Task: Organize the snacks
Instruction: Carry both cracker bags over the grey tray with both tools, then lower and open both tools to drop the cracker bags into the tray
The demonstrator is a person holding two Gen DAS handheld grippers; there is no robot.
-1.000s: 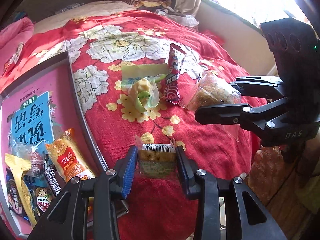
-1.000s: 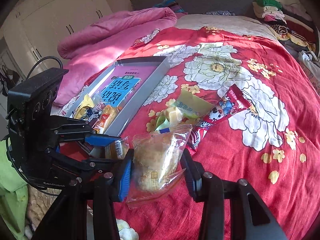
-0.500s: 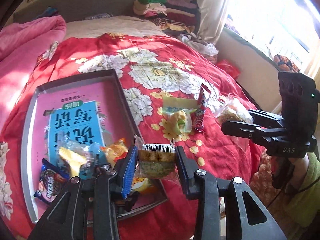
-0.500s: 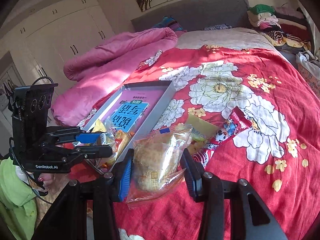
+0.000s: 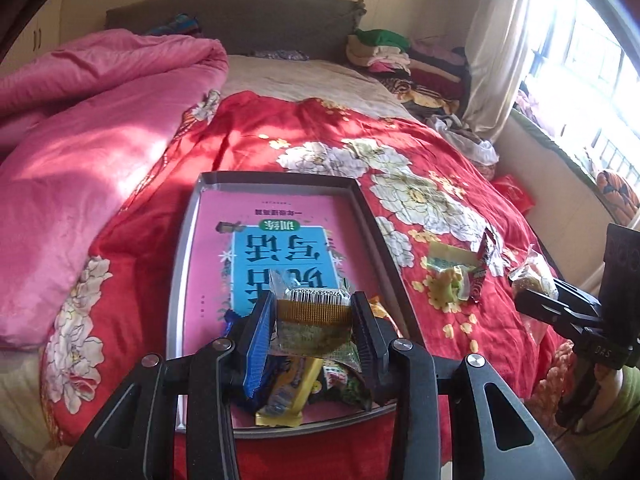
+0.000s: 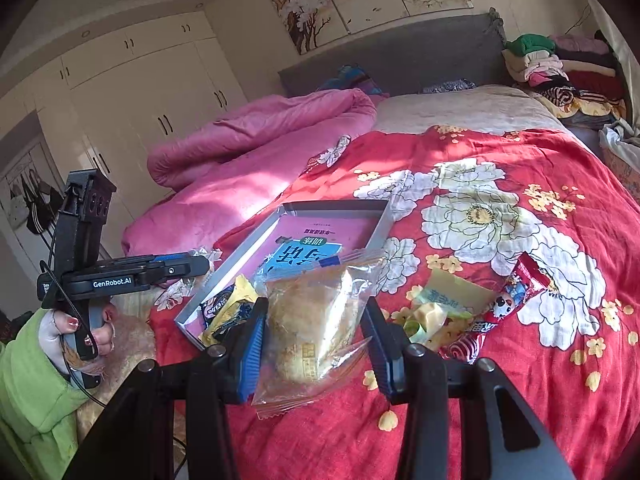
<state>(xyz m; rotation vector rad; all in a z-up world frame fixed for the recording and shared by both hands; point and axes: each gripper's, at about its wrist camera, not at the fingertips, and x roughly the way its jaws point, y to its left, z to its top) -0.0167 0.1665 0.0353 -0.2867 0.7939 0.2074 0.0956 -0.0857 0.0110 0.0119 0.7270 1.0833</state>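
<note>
Here the left gripper (image 5: 314, 330) pinches a barcoded snack packet (image 5: 312, 320) above the grey tray (image 5: 176, 280), presumably for dropping; the right gripper (image 6: 316, 344) clamps a clear-bagged pastry (image 6: 312, 320) over the bedspread (image 6: 520, 400), probably next.

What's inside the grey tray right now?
In the grey tray lies a pink and blue book, with a pile of snack packets on its near end. The left gripper and its held packet hide part of that pile.

The snack pile (image 5: 288, 384) in the tray (image 5: 180, 280) is partly hidden behind the left fingers (image 5: 260, 332). The book cover (image 6: 304, 252) is partly covered by the bagged pastry (image 6: 312, 324). Packet labels are too small to read.
</note>
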